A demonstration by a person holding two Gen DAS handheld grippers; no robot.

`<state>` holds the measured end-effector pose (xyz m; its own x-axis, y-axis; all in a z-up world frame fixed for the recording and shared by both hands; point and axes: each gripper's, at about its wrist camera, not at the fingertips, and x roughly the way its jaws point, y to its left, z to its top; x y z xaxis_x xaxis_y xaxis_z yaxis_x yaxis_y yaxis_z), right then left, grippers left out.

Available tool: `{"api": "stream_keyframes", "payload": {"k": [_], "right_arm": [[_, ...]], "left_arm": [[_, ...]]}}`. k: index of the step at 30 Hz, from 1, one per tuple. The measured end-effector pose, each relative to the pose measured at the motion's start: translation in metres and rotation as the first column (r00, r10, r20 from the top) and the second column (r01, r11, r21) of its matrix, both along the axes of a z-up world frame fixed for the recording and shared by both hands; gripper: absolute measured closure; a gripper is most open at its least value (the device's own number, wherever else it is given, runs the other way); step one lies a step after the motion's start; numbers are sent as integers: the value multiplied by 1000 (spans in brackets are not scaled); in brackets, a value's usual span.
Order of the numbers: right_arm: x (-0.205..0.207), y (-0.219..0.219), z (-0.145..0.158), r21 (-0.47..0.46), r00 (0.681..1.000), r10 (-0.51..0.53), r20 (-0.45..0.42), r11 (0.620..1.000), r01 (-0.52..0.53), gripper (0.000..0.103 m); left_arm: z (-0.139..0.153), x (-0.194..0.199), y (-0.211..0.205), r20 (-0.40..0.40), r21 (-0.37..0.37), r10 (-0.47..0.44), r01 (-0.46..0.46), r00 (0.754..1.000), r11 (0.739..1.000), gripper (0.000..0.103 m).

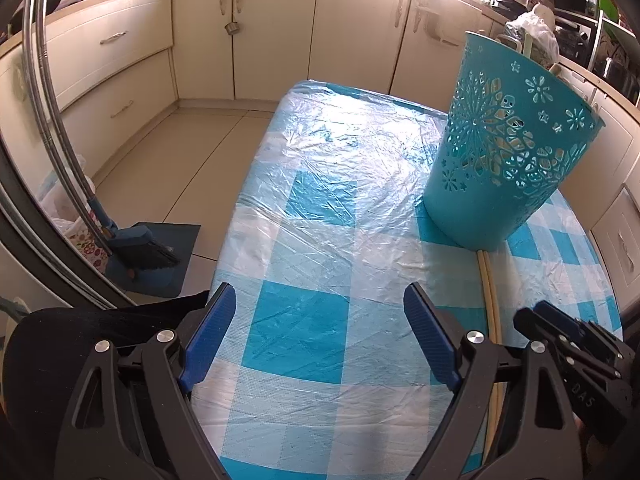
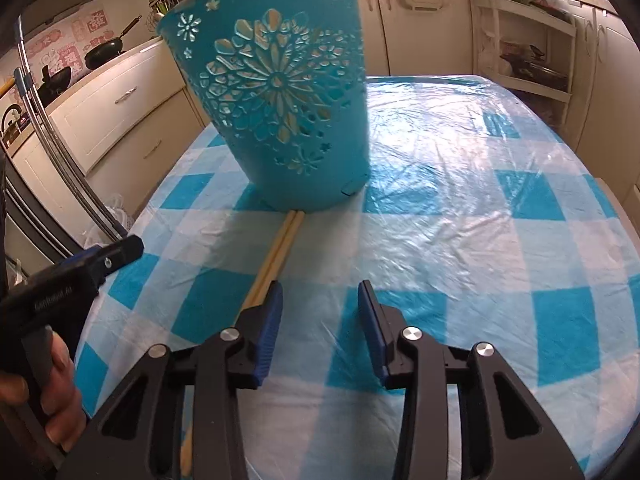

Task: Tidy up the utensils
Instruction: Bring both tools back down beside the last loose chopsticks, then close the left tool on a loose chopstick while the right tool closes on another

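under right gripper (image 2: 319, 300) — chopsticks (image 2: 276, 252) (ends hidden)

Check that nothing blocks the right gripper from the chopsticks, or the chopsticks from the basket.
Nothing visible does. The chopsticks lie bare on the tablecloth, just outside the right gripper, left of its fingers. Their far ends reach the foot of the teal basket.
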<state>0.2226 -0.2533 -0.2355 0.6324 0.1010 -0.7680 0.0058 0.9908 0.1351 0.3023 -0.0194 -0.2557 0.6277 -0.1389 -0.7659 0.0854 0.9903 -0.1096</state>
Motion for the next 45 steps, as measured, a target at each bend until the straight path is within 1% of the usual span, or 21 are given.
{"api": "stream_keyframes", "payload": {"k": [3,6,14,16,18,22,23,25,28,30,31,33,36,38,40,42,43,44,45], "right_arm": [[8,6,0,-5,1000,8,-19,1000,-8,64],[13,11,0,-47,999,2,-34,999,-4,68],[15,21,-1,-76,999,19,-45,997,-23,68],[15,25,-2,-103,999,21,-43,994,-25,69],[14,24,-3,-127,998,32,-48,991,-38,74],[10,23,-3,-186,993,104,-53,976,-112,83],[9,22,-3,-187,991,117,-56,974,-126,86],[7,16,-2,-188,984,167,-64,966,-176,88],[2,7,-2,-205,968,239,-70,947,-249,90],[2,1,-1,-221,962,263,-75,936,-274,90],[4,-3,-1,-225,960,267,-80,934,-278,90],[9,-11,1,-216,965,246,-88,941,-260,90],[15,-26,2,-167,976,197,-91,963,-210,90],[13,-27,3,-153,978,186,-90,968,-198,90],[13,-29,4,-148,978,185,-95,969,-198,90],[13,-29,4,-149,977,187,-98,968,-200,90],[13,-30,4,-148,977,188,-100,968,-201,90],[13,-31,4,-143,977,186,-102,970,-199,90],[14,-33,5,-135,978,182,-103,971,-195,90]], "left_arm": [[-1,0,0,-4,-5,-2,2,1000,1000,21],[-1,1,1,-8,-13,-1,1,1000,1000,21],[-1,0,2,-8,-25,-1,1,1000,1000,21],[-1,0,3,-7,-26,-1,0,1000,1000,21],[-1,0,3,-9,-29,1,-1,1000,1000,21],[-1,0,2,-7,-30,-9,8,1000,1000,21],[-1,-1,1,-7,-32,-18,18,1000,999,21],[0,-3,-6,-4,-40,-55,55,998,998,21],[2,-6,-23,-7,-55,-143,143,990,988,21],[3,-5,-38,-13,-56,-196,195,980,979,21],[3,-4,-44,-17,-53,-212,211,977,976,21],[1,0,-59,-31,-39,-246,244,969,969,21],[-4,6,-78,-61,-28,-273,272,960,962,21],[-8,8,-86,-72,-18,-284,284,956,959,21],[-11,10,-95,-82,1,-293,294,952,956,24],[-16,14,-103,-99,13,-300,303,949,953,31],[-17,14,-104,-99,23,-299,303,949,953,32],[-17,15,-107,-91,42,-298,303,950,952,38],[-17,15,-111,-84,61,-302,307,950,950,48]]}}
